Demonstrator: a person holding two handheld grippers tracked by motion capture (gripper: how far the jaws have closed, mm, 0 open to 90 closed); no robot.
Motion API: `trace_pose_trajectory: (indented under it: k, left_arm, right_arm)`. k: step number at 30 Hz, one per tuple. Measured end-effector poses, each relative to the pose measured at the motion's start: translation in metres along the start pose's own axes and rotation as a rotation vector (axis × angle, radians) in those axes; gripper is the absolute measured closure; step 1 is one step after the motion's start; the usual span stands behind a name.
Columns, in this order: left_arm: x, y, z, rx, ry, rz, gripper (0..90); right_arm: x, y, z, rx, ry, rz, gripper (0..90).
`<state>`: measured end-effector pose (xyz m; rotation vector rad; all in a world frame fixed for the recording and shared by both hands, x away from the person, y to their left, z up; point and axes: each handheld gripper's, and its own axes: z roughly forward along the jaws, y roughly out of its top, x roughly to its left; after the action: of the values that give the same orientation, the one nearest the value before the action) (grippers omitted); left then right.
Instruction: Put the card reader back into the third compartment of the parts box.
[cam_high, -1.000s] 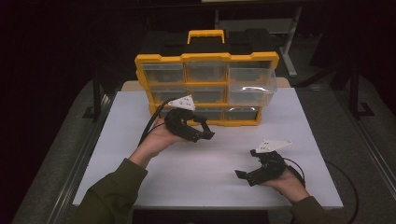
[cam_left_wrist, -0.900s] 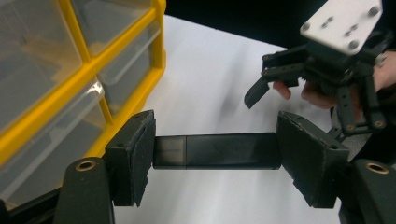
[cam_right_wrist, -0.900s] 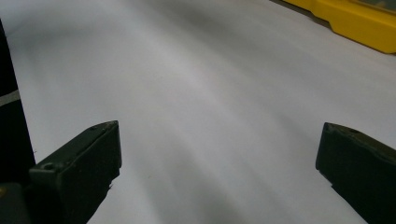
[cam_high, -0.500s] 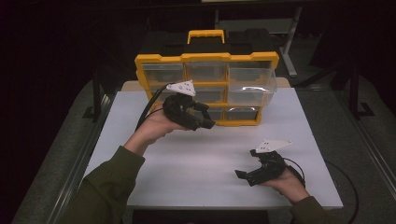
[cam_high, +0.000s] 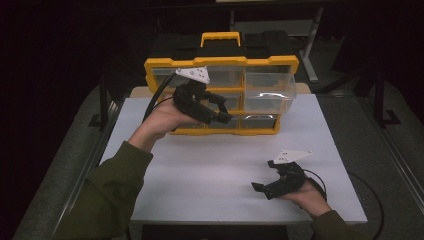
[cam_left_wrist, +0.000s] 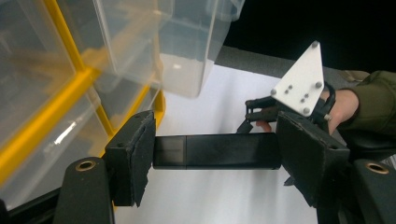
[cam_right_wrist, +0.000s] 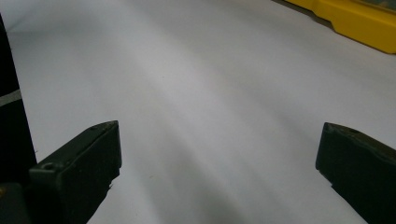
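White table (cam_high: 215, 170) takes up most of the scene, with a yellow organizer (cam_high: 222, 95) standing at its far edge, clear drawers facing the person. One drawer (cam_high: 267, 92) on the right side sticks out. Left gripper (cam_high: 225, 118) is held up in front of the organizer's lower drawers, jaws clamped on a small black bar (cam_left_wrist: 217, 150) that spans between the pads. Right gripper (cam_high: 257, 187) sits low near the table's near right corner, well apart from the organizer, jaws spread wide over bare table with nothing between them.
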<state>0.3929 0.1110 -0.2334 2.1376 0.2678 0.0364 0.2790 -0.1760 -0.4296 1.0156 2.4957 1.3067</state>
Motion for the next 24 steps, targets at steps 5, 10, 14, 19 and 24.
trace_pose_trajectory:
  k: [5,10,14,19,24]
  left_arm:
    - [0.004,0.012,-0.006,-0.007,-0.007,0.002,30.1]
    - [0.008,0.026,-0.012,-0.025,-0.018,0.003,30.0]
    - [0.010,0.039,-0.014,-0.023,-0.028,0.016,30.0]
    - [0.012,0.055,-0.016,-0.028,-0.029,0.029,30.0]
    - [0.016,0.071,-0.016,-0.034,-0.034,0.029,30.0]
  right_arm:
    - [0.000,0.000,-0.001,-0.003,0.001,0.004,0.0]
    - [0.000,0.000,0.000,-0.001,0.002,0.006,0.0]
    - [0.000,0.000,0.000,-0.001,0.003,0.005,0.0]
    - [0.000,0.000,0.000,-0.002,0.004,0.007,0.0]
    - [0.000,0.000,-0.001,-0.008,0.006,0.013,0.0]
